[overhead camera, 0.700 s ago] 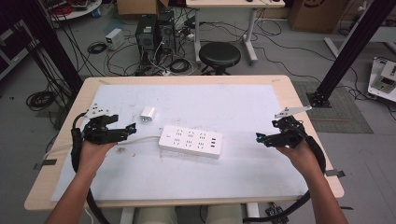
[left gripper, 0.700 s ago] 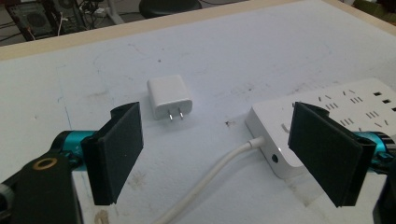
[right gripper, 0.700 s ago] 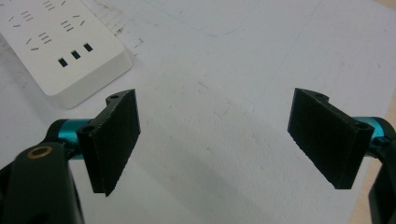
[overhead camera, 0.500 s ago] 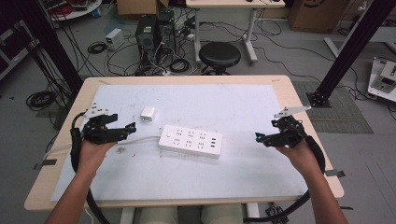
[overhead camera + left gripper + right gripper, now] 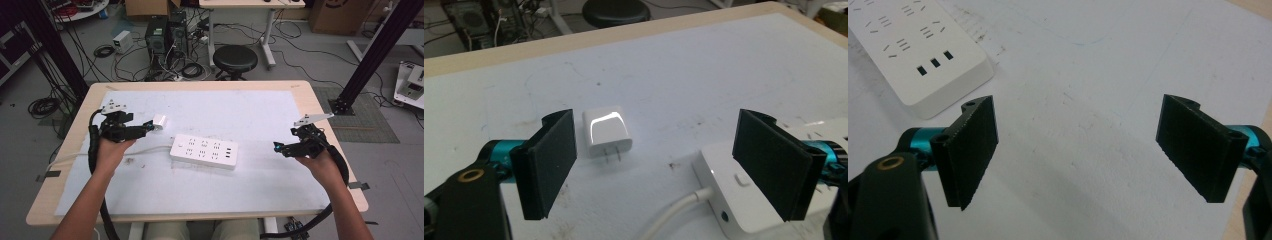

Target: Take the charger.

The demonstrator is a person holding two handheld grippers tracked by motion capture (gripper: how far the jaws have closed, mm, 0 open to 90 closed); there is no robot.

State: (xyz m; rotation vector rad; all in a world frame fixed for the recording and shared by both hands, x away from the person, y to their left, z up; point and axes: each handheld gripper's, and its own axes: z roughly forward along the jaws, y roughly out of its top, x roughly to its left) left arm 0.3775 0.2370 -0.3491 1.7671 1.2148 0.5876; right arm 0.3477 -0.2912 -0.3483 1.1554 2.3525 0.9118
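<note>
High view: left tool [image 5: 148,127], jaws apart, has edged closer to the charger [image 5: 159,121]; right tool [image 5: 278,147] unchanged, apart.

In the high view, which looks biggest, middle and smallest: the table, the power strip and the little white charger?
1. Table: by far the biggest, it carries everything.
2. Power strip: the long white block in the middle.
3. Charger: the smallest, a little white cube just ahead of the open left gripper.
</note>
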